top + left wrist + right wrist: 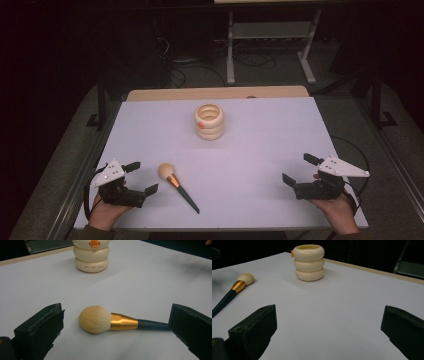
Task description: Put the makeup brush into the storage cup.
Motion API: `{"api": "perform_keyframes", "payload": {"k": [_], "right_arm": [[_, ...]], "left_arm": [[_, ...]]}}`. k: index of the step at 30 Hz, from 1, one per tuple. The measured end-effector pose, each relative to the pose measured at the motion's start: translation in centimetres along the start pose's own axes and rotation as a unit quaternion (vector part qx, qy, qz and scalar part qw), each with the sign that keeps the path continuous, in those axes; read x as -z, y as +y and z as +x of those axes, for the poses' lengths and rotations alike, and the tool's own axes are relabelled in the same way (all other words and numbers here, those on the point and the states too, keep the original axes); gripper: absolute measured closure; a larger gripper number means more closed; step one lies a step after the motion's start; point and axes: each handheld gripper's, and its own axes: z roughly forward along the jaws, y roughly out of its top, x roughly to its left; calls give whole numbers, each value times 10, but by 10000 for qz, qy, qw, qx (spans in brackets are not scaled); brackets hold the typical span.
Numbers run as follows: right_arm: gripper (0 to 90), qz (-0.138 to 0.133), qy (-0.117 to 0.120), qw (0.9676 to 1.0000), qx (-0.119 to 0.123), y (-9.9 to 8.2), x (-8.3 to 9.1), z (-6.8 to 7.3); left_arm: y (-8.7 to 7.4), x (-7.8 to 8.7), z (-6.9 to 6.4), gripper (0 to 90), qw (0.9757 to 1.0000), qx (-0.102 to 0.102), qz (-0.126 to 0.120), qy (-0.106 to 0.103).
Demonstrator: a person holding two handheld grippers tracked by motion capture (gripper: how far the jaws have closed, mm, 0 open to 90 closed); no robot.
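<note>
A makeup brush [178,186] with a cream head, gold ferrule and dark handle lies flat on the white table [260,150] at the front left. My left gripper [141,177] rests just left of it, open, and in the left gripper view the brush [110,321] lies a short way ahead between the jaws, untouched. A cream ribbed holder [209,121] with an orange mark stands upright at the table's middle rear, also the holder [91,257] and holder [309,262]. My right gripper [300,171] sits open at the front right, nothing between its jaws. The brush [233,290] lies far to its left.
A wooden strip [215,93] borders the table's far edge. Beyond it, a grey metal stand [270,40] and cables sit on the dark floor. Bare table surface stretches between the two grippers and around the holder.
</note>
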Motion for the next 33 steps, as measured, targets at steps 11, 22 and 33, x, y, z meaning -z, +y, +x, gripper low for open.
{"api": "perform_keyframes", "payload": {"k": [11, 22, 33], "right_arm": [[0, -10, -54, 10000, 15, 1, 1, -1], [0, 21, -114, 9999, 18, 1, 1, -2], [0, 17, -155, 9999, -34, 1, 2, -3]], "left_arm": [[4, -2, -1, 0, 10000, 37, 91, 7], [12, -8, -6, 0, 9996, 77, 268, 57], [20, -13, -8, 0, 9991, 114, 395, 129]]}}
